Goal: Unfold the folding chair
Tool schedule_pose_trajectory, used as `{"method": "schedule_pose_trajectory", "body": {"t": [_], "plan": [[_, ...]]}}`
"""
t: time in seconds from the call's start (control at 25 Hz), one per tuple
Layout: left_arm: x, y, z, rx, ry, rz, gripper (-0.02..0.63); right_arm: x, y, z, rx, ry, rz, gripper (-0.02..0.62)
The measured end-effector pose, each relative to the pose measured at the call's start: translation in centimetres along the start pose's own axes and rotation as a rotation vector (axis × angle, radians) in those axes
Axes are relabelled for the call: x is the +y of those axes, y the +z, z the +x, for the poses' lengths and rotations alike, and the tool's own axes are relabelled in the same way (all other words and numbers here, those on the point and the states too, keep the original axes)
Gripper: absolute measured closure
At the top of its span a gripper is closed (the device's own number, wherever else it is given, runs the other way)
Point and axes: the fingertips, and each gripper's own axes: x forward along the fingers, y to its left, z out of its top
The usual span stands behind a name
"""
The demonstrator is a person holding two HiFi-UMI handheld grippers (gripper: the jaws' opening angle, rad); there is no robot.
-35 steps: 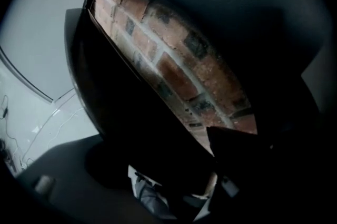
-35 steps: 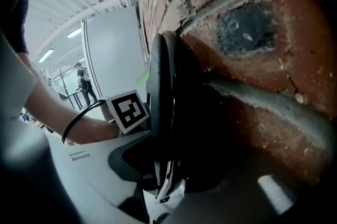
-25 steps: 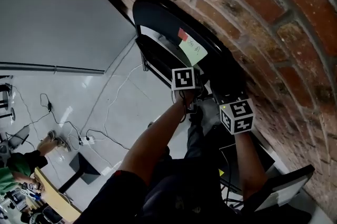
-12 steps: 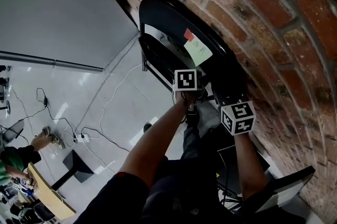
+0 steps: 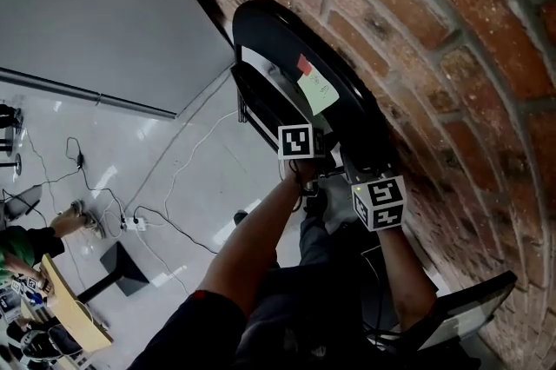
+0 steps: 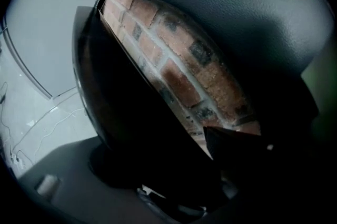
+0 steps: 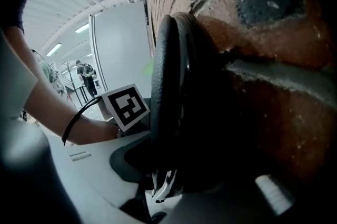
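little has shifted since a second ago. left tongs (image 6: 174, 165) clench the seat edge of the folded chair (image 5: 278, 38), right tongs (image 7: 167, 165) its padded rim; it leans on the brick wall (image 5: 452, 29) just beyond them. likely stiff, heavyish: pull by the rims.

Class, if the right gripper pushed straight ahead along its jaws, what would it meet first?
The folding chair: its black padded edge stands directly between the right gripper's jaws. The brick wall lies just right of that line.
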Motion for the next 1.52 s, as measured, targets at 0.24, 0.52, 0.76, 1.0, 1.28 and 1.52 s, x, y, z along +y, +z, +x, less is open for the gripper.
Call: {"method": "schedule_pose_trajectory", "body": {"t": [0.24,0.52,0.76,1.0,1.28,1.52], "plan": [[-0.1,-0.2,-0.6,-0.023,-0.015,-0.043,0.227,0.1,0.0,0.1,0.002,0.003,-0.006,0.466],[1.1,-1.4,-2.1,0.005,-0.023,-0.019,0.237,0.3,-0.2,0.0,0.005,-0.008,0.015,0.462],[2.4,-2.9,-3.3,0.015,-0.032,-0.023,0.258,0.3,-0.5,0.0,0.016,-0.009,0.017,0.456],[2.4,-3.0,-3.9,0.002,-0.042,-0.025,0.264,0.6,-0.6,0.2,0.016,-0.01,0.025,0.453],[2.7,-3.4,-3.8,-0.002,-0.045,-0.05,0.249,0.5,-0.6,0.2,0.0,-0.007,0.008,0.453],[3.7,-4.5,-4.3,0.005,-0.069,-0.127,0.235,0.9,-0.7,0.3,-0.017,0.014,-0.003,0.455]]}}
